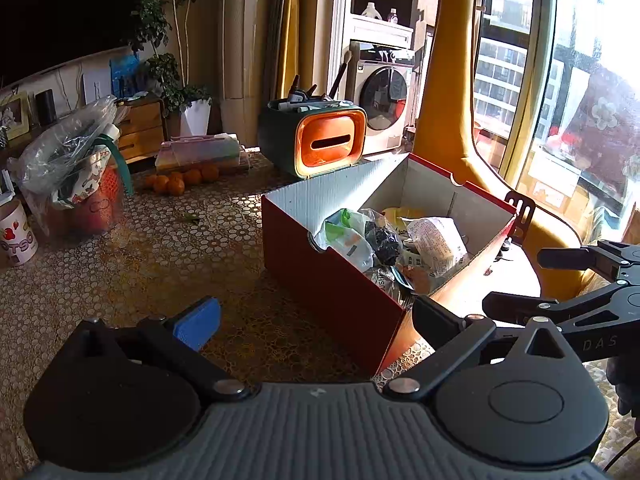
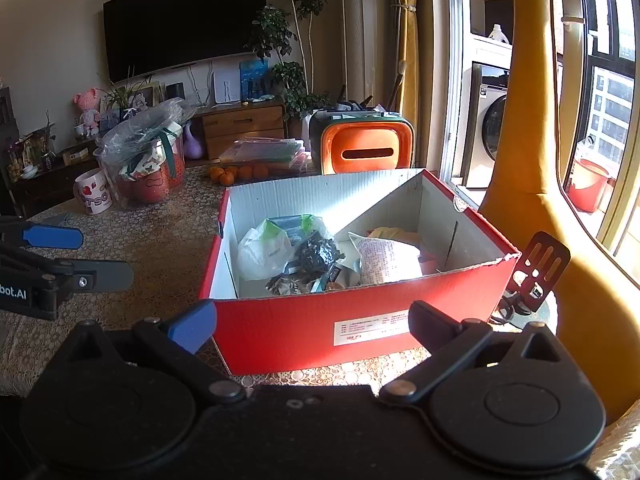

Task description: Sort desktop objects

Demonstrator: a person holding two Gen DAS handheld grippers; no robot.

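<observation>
On the patterned tablecloth point(image 2: 152, 240) stands an open red cardboard box point(image 2: 320, 328) holding crumpled wrappers and packets point(image 2: 384, 260). Behind it: an orange-fronted organiser point(image 2: 366, 152), a plastic-wrapped basket point(image 2: 144, 160), oranges point(image 2: 236, 174), a mug point(image 2: 94, 196). The left gripper point(image 1: 316, 320) and the right gripper point(image 2: 312, 322) both hover just before the box, jaws spread wide, holding nothing.

Living room at home (television point(image 2: 184, 20), washing machine point(image 1: 384, 104)).
</observation>
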